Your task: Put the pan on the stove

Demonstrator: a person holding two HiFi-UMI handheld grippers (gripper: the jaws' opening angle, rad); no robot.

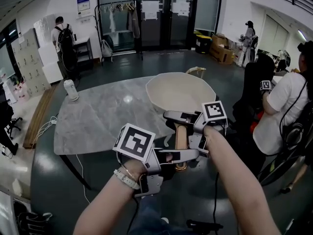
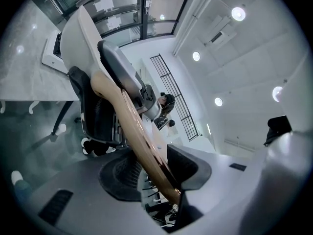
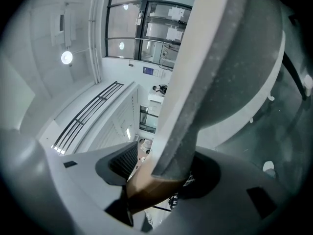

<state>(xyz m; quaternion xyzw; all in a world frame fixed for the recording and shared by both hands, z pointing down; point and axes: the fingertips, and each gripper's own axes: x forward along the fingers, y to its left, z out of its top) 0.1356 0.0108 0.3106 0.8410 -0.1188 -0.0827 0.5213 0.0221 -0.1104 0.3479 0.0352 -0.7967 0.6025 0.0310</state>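
A big white pan (image 1: 178, 92) with a wooden handle (image 1: 181, 140) sits over the right end of the grey marble table (image 1: 98, 116); whether it rests on the table I cannot tell. Both grippers hold the handle. My right gripper (image 1: 183, 117) is shut on it close to the bowl. My left gripper (image 1: 182, 155) is shut on its near end. In the left gripper view the handle (image 2: 132, 126) runs between the jaws of my left gripper (image 2: 161, 173) up to the pan (image 2: 80, 38). In the right gripper view my right gripper (image 3: 156, 173) clamps the wooden handle (image 3: 149, 190) where the pan's grey neck (image 3: 205, 97) starts. No stove is in view.
A white cylinder (image 1: 71, 89) stands at the table's far left corner. A person in a white shirt (image 1: 286, 106) sits on an office chair close to the right. Two more people stand at the back of the room. A cable (image 1: 80, 173) hangs off the table's near edge.
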